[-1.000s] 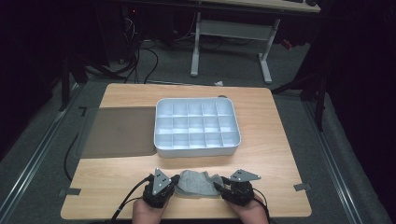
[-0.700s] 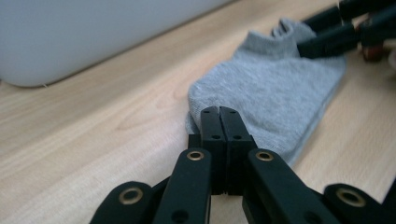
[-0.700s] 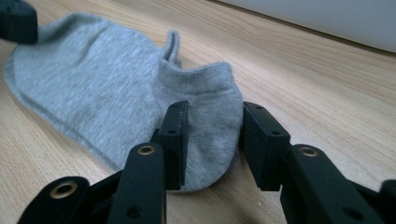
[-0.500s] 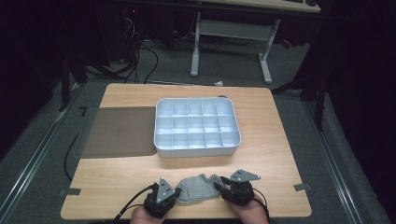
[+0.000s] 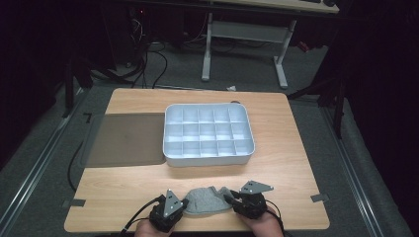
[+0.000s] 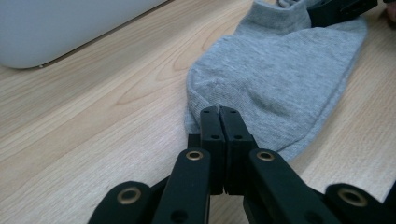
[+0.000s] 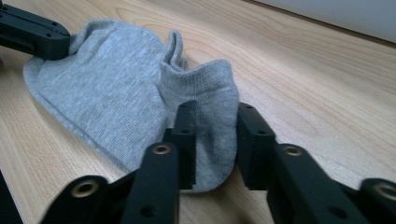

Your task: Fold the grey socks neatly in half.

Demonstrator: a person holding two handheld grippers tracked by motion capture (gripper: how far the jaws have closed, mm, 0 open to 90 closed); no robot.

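Gripping a grey sock (image 5: 203, 201), both claws lie low, facing inward.

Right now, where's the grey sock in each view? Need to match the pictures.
High view: grey sock at the table's near edge, between the left tongs and right tongs.
Left gripper view: sock upper centre-right, its edge at the shut jaws.
Right gripper view: sock left of centre, folded end between the jaws.
Shared landmark: white compartment tray.
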